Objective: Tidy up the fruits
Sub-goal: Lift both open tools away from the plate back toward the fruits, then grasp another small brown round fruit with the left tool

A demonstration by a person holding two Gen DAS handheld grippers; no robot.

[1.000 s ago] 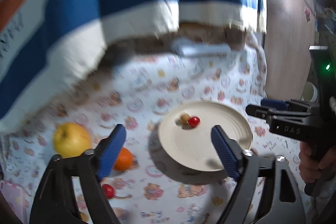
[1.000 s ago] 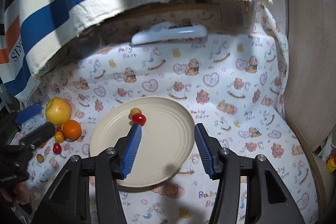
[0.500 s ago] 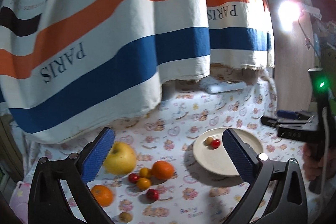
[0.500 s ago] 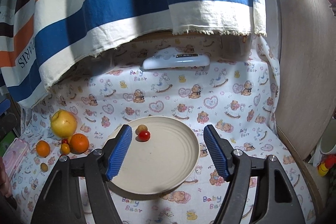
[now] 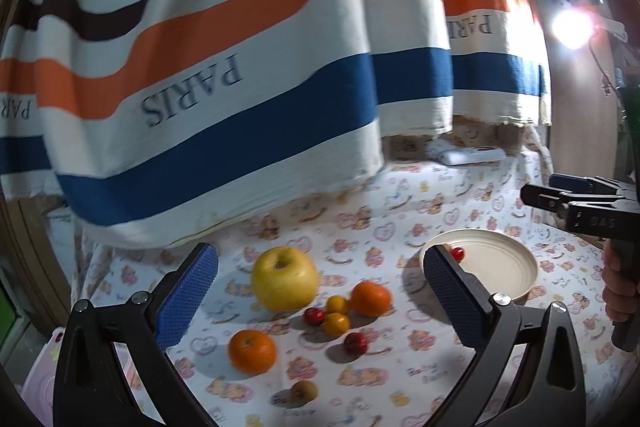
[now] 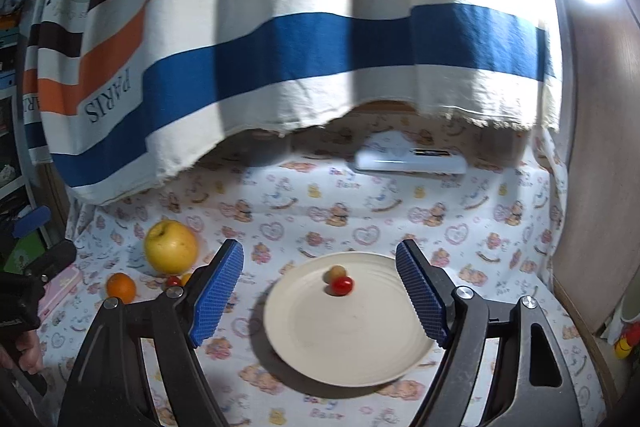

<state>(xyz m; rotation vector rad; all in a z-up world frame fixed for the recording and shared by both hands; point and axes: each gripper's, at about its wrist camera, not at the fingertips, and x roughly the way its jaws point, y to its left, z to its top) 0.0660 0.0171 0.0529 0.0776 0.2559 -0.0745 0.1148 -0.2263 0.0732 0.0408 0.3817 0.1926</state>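
Nearest the left wrist camera, the left gripper (image 5: 320, 291) stands spread as wide as it goes with nothing between its pads; it has swung away from the plate, which filled its view a second ago, and now faces the loose fruit on the bear-print cloth (image 5: 420, 203). Just ahead of it lie a small brown fruit (image 5: 304, 391), an orange (image 5: 252, 351), a red cherry tomato (image 5: 355, 342), two yellow ones and another red one in a tight cluster, a second orange (image 5: 370, 298) and, just behind, the big yellow apple (image 5: 285, 283). To the right, the right gripper (image 6: 320, 291) hangs over the cream plate (image 6: 360, 347), its jaws having just been opening and now well apart and empty; it has drawn back and upward from the plate. On the plate sit a red cherry tomato (image 6: 341, 285) touching a tan little fruit (image 6: 336, 272), so two pieces appear delivered and the rest remain on the cloth. I judge the left hand is lining up the next pickup from the cluster. Farther back lies a white remote-like device (image 6: 412, 163), and beyond it hangs the striped cloth (image 6: 280, 27) lettered PARIS.
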